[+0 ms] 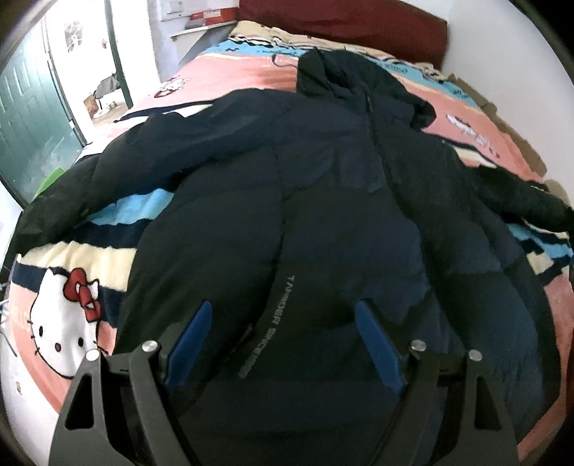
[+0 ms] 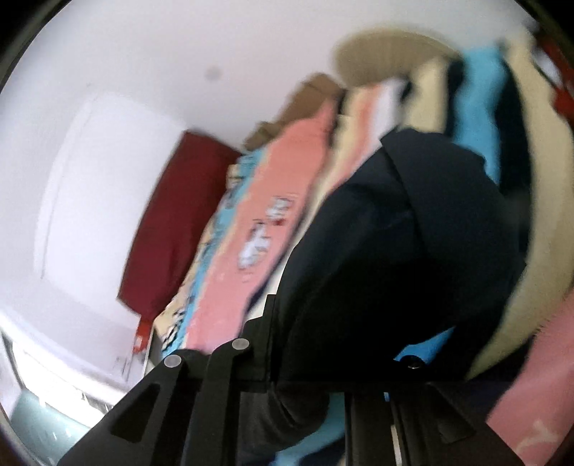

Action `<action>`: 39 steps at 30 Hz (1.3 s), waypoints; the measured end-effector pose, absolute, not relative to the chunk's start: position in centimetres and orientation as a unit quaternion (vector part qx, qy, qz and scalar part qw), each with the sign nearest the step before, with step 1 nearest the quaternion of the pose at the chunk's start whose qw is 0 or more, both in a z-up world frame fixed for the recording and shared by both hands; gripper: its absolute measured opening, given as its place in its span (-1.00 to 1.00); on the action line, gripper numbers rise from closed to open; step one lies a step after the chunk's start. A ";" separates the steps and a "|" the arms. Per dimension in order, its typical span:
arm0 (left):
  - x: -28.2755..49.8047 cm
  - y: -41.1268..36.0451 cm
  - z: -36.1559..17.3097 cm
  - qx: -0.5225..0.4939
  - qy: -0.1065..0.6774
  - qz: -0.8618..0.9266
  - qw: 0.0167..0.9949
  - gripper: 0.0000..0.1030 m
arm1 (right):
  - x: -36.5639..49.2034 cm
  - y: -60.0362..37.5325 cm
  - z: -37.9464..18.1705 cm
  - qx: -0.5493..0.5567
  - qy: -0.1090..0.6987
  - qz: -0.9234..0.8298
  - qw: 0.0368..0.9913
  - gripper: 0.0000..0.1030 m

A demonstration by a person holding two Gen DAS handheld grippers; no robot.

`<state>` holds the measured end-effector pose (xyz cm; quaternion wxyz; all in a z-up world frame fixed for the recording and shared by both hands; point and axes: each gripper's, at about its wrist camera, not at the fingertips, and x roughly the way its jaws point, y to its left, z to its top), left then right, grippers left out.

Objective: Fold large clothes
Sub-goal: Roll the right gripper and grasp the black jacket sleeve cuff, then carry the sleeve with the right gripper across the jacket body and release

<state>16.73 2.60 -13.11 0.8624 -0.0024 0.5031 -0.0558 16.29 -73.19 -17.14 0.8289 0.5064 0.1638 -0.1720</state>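
Dark puffer jacket [image 1: 323,200] spread front-up on the bed's cartoon-cat blanket [image 1: 68,322], hood toward twelve o'clock.

The left hand-held gripper [image 1: 283,322] hovers over the hem at six o'clock, its blue pads [image 1: 193,337] spread wide and holding nothing. In the blurred right wrist view, the right hand-held gripper [image 2: 308,362] has dark jacket fabric [image 2: 387,251] bunched between its fingers, apparently clamped on it. A red headboard [image 1: 344,25] stands at twelve o'clock.

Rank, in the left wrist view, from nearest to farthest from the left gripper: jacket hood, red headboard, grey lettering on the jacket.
1. Grey lettering, between the left gripper fingers.
2. Jacket hood, upper centre, on the blanket.
3. Red headboard, at the top, against the wall.
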 end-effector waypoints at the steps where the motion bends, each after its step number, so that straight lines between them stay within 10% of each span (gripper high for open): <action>1: 16.5 2.9 -12.8 -0.008 0.499 -0.059 0.864 0.59 | 16.3 -72.6 -15.9 0.494 0.162 -0.163 0.838 -0.70; 16: 13.6 8.0 -9.9 -0.059 0.463 -0.055 0.883 0.59 | 26.2 -53.2 -3.4 0.352 0.208 0.018 0.912 -0.70; 39: 14.8 12.3 -12.7 -0.093 0.466 -0.033 0.879 0.59 | 36.6 -27.9 -16.3 0.130 0.437 0.109 0.883 -0.69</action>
